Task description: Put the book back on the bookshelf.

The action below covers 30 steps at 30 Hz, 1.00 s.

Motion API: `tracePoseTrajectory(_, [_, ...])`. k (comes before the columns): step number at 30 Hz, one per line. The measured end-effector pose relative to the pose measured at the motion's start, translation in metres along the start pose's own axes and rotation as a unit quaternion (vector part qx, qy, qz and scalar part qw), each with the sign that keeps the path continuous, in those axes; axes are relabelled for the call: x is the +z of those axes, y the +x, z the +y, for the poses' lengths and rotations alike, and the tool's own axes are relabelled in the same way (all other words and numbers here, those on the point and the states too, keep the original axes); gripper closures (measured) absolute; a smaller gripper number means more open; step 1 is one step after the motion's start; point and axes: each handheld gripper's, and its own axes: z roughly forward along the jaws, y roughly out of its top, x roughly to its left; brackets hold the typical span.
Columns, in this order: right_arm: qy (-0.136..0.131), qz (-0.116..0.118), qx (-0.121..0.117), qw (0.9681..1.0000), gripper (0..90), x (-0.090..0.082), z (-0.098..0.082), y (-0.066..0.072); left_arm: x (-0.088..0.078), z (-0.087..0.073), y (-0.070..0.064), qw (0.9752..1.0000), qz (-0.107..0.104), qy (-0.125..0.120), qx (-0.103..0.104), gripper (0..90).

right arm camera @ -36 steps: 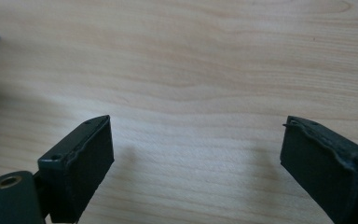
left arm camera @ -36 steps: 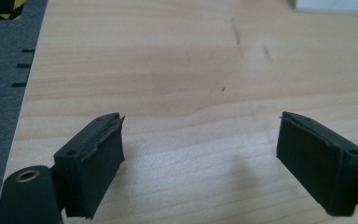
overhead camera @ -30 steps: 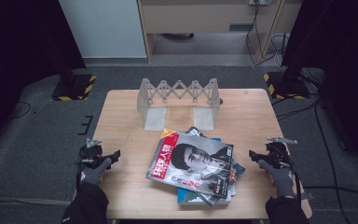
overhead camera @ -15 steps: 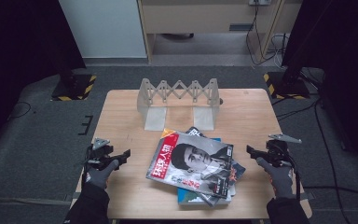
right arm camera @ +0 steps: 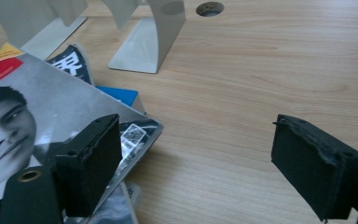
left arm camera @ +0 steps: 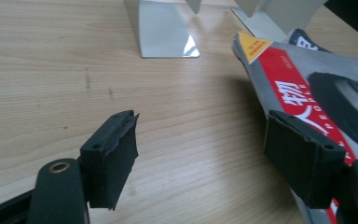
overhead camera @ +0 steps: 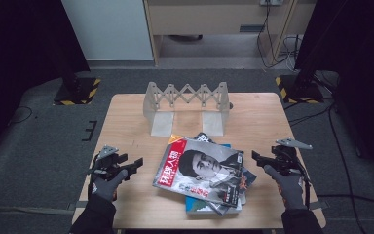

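We hold the left gripper [overhead camera: 135,163] and right gripper [overhead camera: 257,157] flanking the magazine stack [overhead camera: 204,173] at mid-tabletop [overhead camera: 126,122]. Both have just been narrowing, jaws apart and empty, probably for filing magazines in the expandable rack [overhead camera: 187,105] behind.

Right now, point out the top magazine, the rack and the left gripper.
top magazine [overhead camera: 202,173]: high view, cover's middle.
rack [overhead camera: 187,95]: high view, lattice middle.
left gripper [overhead camera: 137,164]: high view, between its fingertips.

We see the magazine stack [overhead camera: 204,178] lower centre on the table [overhead camera: 126,126], the rack [overhead camera: 187,105] behind it.
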Motion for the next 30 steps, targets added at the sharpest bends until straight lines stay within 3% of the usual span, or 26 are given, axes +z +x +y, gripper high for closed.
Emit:
tracePoseTrajectory(17, [0.016, 0.040, -0.027, 0.9987, 15.4, 0.006, -0.002, 0.039, 0.010, -0.010, -0.036, 0.9981, -0.049, 0.030, 0.022, 26.1])
tracePoseTrajectory(30, [0.025, 0.049, -0.048, 0.9973, 14.9, 0.013, -0.012, 0.059, 0.019, -0.021, -0.047, 0.9957, -0.072, 0.057, 0.013, 25.8])
